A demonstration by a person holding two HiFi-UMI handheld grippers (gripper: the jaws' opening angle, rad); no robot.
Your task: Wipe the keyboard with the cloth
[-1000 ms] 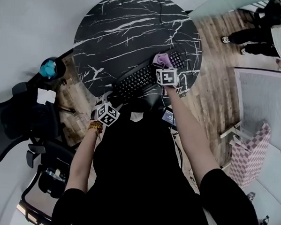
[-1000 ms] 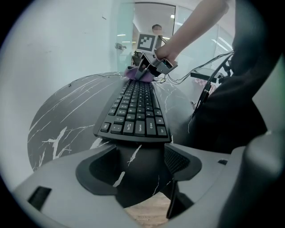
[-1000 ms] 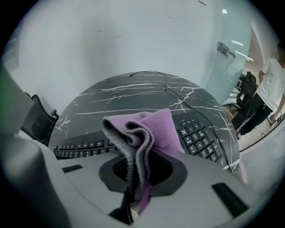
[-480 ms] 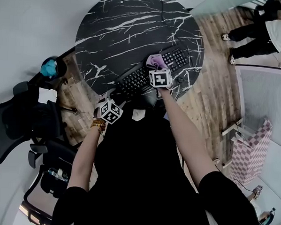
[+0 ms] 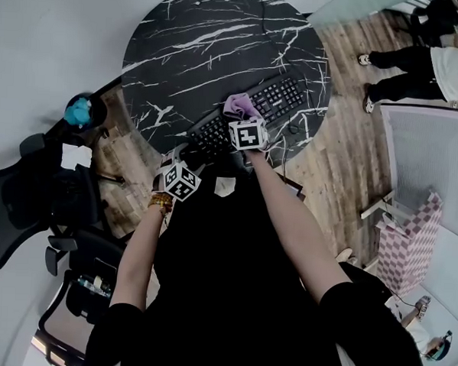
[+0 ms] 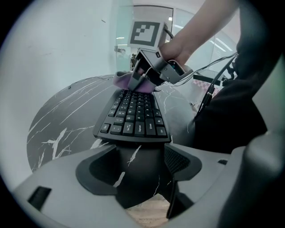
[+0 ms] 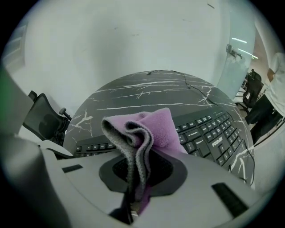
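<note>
So here's the setup: a round black marble counter with white veins, and a black keyboard lying diagonally across the side nearest the person.

The right tool is over the keyboard, roughly at its middle. Its jaws are pressed together on a purple cloth, pinching a bunched fold of it. In the right gripper view the cloth sticks up out of the right tool in a loose wad (grey on the folded edges, purple on the face). Keys of the keyboard show on both sides of it. From the left gripper view the cloth looks like it's down on the keys at the far part of the keyboard, though I can't swear it's actually touching.

The left tool sits at the counter's near edge, just beside the keyboard's closest end. Its jaws are spread wide with nothing between them. In the left gripper view you just see counter and a bit of wood floor through the left tool.

Around the counter there's a black office chair off to the left and someone's legs standing on the wood floor at the top right.
</note>
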